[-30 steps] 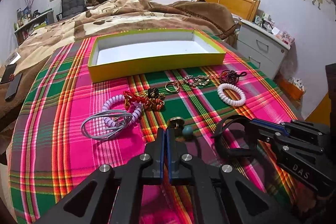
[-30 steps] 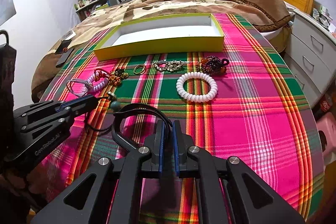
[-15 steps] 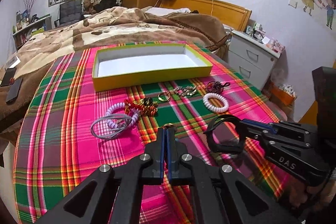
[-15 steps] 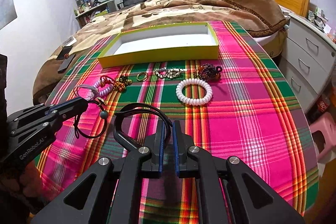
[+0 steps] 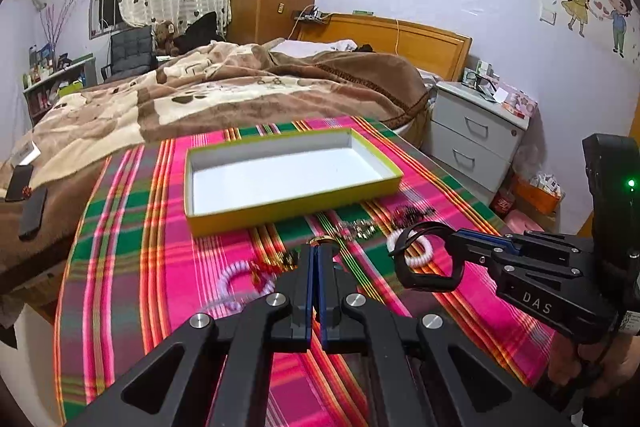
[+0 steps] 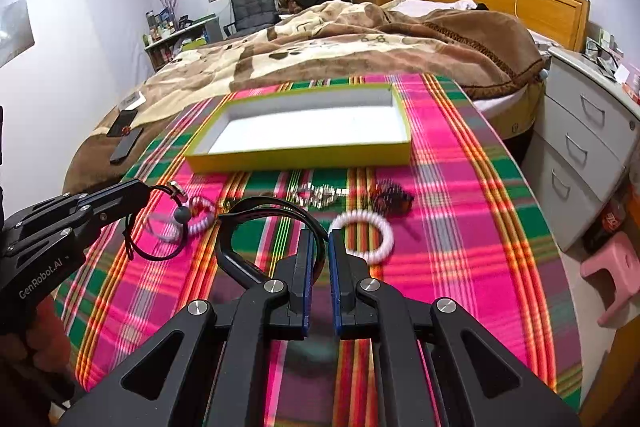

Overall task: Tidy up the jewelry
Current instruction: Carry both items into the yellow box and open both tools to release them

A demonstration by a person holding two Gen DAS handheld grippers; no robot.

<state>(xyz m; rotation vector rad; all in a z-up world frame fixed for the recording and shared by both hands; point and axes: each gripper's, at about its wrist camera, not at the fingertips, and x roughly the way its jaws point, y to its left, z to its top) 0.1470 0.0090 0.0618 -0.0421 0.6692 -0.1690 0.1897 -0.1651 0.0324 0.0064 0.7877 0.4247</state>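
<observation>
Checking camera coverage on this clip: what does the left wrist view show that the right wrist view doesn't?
Left wrist only: the right claw from the side, gripping a black band, and cartoon wall stickers.

Right wrist only: the left claw holding a thin black cord with a bead, and a pink stool.

Both: the empty yellow box, white coil bracelet and plaid cloth.

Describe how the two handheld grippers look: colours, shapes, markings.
Both are matte black, with angular triangular cut-outs, silver bolts and blue-lined fingers. The left gripper reads "GenRobot.AI" in white; the right gripper reads "DAS", with a black block behind showing a green light.
</observation>
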